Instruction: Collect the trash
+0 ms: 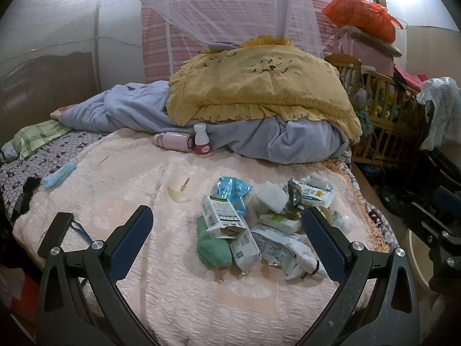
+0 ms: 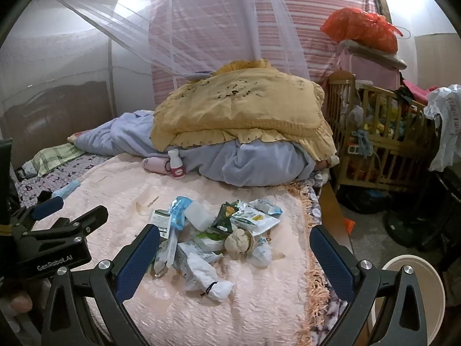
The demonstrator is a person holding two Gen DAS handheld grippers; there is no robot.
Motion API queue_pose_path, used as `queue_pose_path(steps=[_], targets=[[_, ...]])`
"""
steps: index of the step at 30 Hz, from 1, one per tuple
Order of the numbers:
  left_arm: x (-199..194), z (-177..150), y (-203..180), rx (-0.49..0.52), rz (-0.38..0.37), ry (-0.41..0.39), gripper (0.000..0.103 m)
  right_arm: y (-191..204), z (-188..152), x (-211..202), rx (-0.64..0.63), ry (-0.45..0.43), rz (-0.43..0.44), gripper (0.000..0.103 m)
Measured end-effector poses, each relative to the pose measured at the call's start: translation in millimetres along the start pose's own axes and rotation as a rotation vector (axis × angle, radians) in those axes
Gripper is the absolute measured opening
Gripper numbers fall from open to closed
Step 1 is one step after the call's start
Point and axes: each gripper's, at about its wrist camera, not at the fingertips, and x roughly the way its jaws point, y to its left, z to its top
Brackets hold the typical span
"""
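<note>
Trash pile (image 2: 213,239) litters pink bedspread (image 2: 230,311) beside crib (image 2: 383,144).

One white bottle (image 1: 201,139), one yellow pillow (image 1: 259,86) — one face mask (image 1: 59,175), one crib (image 1: 383,115).

A quilted, slightly shiny pink bedspread (image 1: 178,274) is seen at lower centre. Glossy plastic wrappers (image 1: 314,193) and a printed paper carton (image 1: 222,213) are piled there. Textured blue pads (image 1: 129,242) are fitted on matt black plastic fingers.
</note>
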Motion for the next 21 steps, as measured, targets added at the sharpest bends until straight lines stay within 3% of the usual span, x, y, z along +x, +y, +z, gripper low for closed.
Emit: queue_pose_path(steps=[21], targets=[[15.5,-7.6,-7.1,-0.004,-0.015,0.039,0.103,-4.3,-0.5,10.0,-0.019,0.043,-0.013,0.103]])
